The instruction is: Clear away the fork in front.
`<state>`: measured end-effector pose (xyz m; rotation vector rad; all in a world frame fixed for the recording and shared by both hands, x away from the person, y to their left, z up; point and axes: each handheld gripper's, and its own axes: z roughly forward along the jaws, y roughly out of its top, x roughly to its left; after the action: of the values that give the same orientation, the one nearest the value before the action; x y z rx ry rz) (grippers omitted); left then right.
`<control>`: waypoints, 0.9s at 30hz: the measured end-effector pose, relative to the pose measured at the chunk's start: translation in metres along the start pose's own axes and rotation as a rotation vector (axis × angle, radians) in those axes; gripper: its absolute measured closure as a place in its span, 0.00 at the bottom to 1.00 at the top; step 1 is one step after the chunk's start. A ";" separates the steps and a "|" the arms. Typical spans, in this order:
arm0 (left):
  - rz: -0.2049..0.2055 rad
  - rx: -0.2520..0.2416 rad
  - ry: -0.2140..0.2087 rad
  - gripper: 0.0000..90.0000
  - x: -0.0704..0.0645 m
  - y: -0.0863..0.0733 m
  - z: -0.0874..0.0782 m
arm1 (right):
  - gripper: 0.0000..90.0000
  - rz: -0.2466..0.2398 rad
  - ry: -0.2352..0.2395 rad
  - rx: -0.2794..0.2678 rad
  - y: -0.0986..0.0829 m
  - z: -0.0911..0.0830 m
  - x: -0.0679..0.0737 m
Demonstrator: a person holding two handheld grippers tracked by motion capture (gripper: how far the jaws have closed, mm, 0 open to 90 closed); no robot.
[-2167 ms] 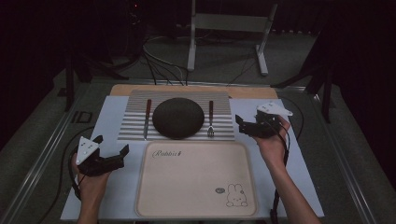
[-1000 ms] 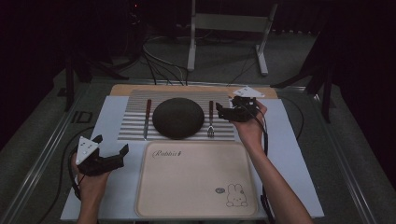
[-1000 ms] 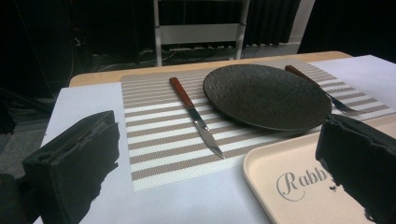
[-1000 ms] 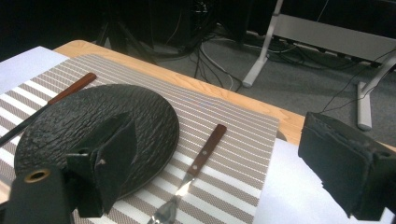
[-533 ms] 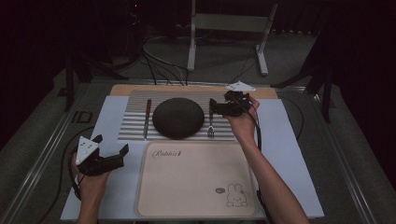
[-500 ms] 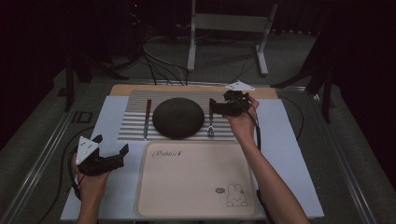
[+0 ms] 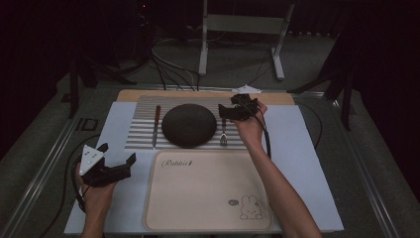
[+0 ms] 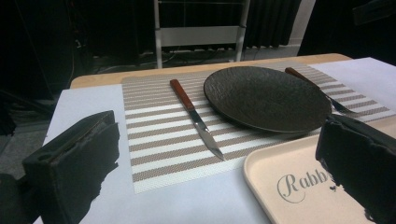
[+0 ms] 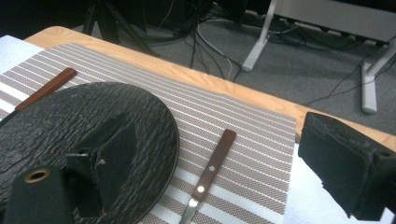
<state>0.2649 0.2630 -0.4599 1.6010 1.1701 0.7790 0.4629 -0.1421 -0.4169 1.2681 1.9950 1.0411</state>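
Observation:
A dark round plate [image 7: 188, 125] rests on a striped placemat [image 7: 143, 106], with a wood-handled knife [image 7: 156, 126] to its left and a fork [image 7: 223, 133] to its right. My right gripper [image 7: 227, 108] hovers open over the fork's handle. In the right gripper view the fork handle [image 9: 214, 165] lies between the spread jaws of that gripper [image 9: 224, 172], whose left jaw overlaps the plate [image 9: 56, 121]. My left gripper [image 7: 118, 153] is open near the table's front left, empty. From there its camera looks past its own gripper [image 8: 219, 186] at the knife [image 8: 196, 119], the plate [image 8: 266, 98] and the fork [image 8: 317, 88].
A beige tray [image 7: 208, 191] with "Rabbit" lettering and a bunny drawing lies in front of the placemat, and its corner [image 8: 299, 186] sits by the left gripper's right jaw. A white sheet [image 7: 297, 144] covers the wooden table. Behind the table stand a metal frame [image 7: 242, 29] and floor cables.
My right gripper has moved left and away from me, from the table's right side to above the fork's handle beside the plate. The left gripper has stayed where it was.

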 end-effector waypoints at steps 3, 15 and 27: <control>-0.002 -0.003 0.000 0.00 0.000 0.000 0.000 | 0.13 0.008 -0.007 0.014 -0.002 0.005 0.000; -0.010 -0.007 -0.002 0.00 0.000 -0.001 0.000 | 0.17 0.087 -0.027 0.109 -0.017 0.043 -0.008; -0.020 -0.009 -0.004 0.00 0.001 -0.002 -0.001 | 0.28 0.122 -0.051 0.182 -0.031 0.075 -0.005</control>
<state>0.2636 0.2648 -0.4618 1.5803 1.1768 0.7669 0.5082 -0.1312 -0.4832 1.5138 2.0321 0.8886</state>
